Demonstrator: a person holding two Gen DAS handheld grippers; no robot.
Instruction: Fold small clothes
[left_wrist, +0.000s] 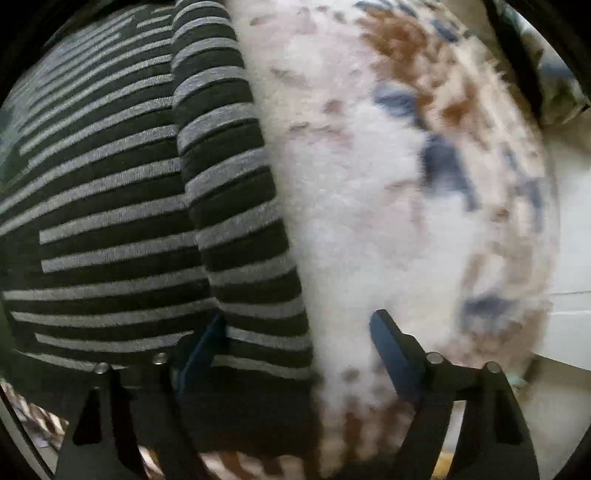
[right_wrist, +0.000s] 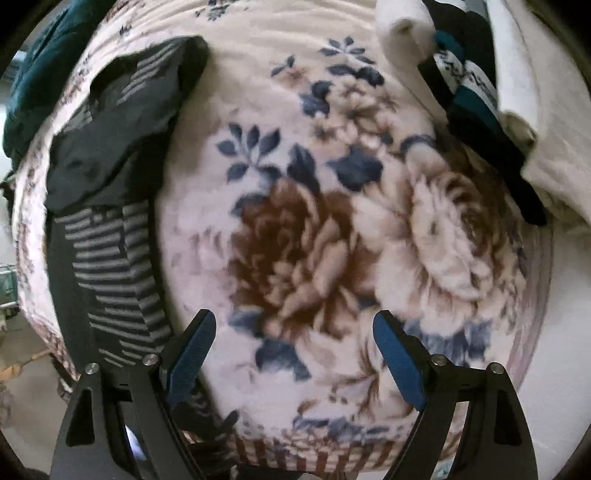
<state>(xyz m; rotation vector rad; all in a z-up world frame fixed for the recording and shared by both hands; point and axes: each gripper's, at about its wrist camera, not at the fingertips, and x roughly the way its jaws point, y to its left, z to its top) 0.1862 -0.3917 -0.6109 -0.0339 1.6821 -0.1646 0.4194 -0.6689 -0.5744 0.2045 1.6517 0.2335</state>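
Observation:
A black garment with grey stripes (left_wrist: 122, 206) lies on a fluffy floral blanket (left_wrist: 369, 206). It fills the left half of the left wrist view. My left gripper (left_wrist: 299, 336) is open, close above it; its left finger (left_wrist: 203, 350) touches the striped cloth near the edge and its right finger (left_wrist: 391, 350) is over the blanket. In the right wrist view the same striped garment (right_wrist: 110, 206) lies crumpled at the left of the blanket (right_wrist: 332, 221). My right gripper (right_wrist: 295, 339) is open and empty over the flower pattern, to the right of the garment.
A pile of other clothes, white cloth (right_wrist: 535, 110) with dark teal and patterned pieces (right_wrist: 476, 107), lies at the blanket's far right. A dark teal cloth (right_wrist: 40, 77) hangs off the far left. The blanket's edge and a pale floor (left_wrist: 576, 258) lie to the right.

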